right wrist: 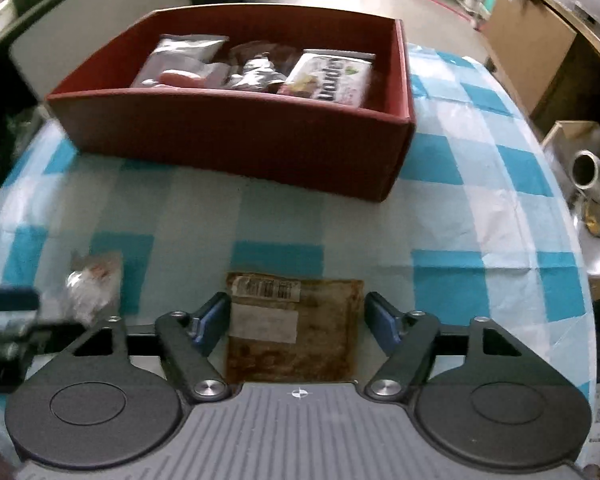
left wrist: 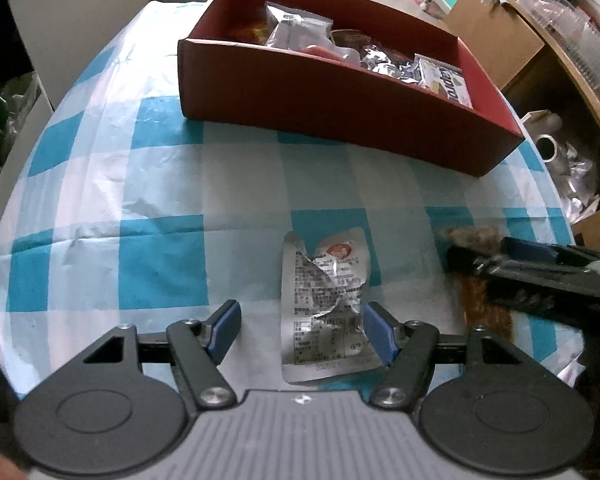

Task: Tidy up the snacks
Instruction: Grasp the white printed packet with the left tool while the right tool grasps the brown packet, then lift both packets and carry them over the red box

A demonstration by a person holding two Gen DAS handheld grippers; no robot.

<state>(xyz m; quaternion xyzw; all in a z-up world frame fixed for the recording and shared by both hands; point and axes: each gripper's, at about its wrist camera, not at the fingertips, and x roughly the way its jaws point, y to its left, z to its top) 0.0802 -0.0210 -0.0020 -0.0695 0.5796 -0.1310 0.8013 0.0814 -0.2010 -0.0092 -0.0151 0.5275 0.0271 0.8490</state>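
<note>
A red cardboard box (left wrist: 340, 120) with several snack packets in it stands at the far side of the checked tablecloth; it also shows in the right wrist view (right wrist: 236, 140). My left gripper (left wrist: 300, 322) is open over a crumpled silver snack packet (left wrist: 324, 312) that lies flat between its fingers, nearer the right finger. My right gripper (right wrist: 296, 320) is open around a flat brown snack packet (right wrist: 292, 332) with a barcode label. In the left wrist view the right gripper (left wrist: 540, 276) shows at the right, over the brown packet (left wrist: 484, 304). The silver packet (right wrist: 92, 284) shows left in the right wrist view.
The blue and white checked cloth (left wrist: 160, 200) covers a round table. Cardboard boxes (left wrist: 496, 28) and shelves with clutter stand beyond the table on the right. A metal cylinder (right wrist: 588, 172) lies off the table's right edge. A white chair back (left wrist: 80, 20) stands at the far left.
</note>
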